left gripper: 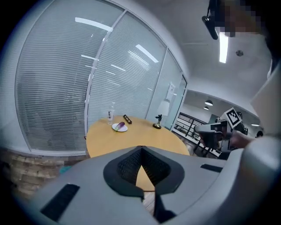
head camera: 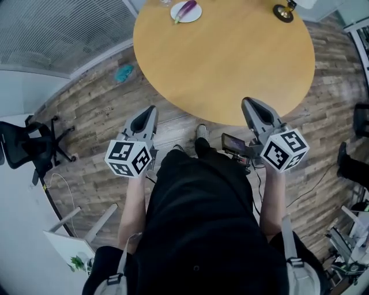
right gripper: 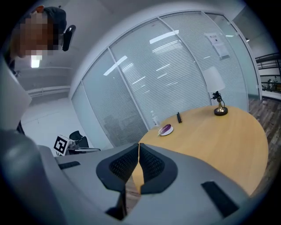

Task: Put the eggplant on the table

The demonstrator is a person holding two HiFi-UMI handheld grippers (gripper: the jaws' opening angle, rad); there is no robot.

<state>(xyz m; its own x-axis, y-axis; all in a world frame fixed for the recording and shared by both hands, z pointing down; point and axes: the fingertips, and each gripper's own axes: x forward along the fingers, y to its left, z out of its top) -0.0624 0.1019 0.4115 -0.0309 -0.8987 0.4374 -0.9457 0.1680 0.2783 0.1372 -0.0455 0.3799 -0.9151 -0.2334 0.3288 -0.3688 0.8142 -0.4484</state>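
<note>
The person is approaching the counter [head camera: 230,63], carrying the left gripper [head camera: 151,109] and right gripper [head camera: 247,102] with fingers clenched on nothing, while the eggplant [head camera: 185,10] is lying on a white plate [head camera: 196,16] at the far edge, so the next move is calling for a long reach and opened fingers.

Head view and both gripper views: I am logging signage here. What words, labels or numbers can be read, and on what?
None can be read.
Paper notice on the glass wall: print too small.
Bottle label: blurred.
Marker cubes: square patterns only, no words.
</note>
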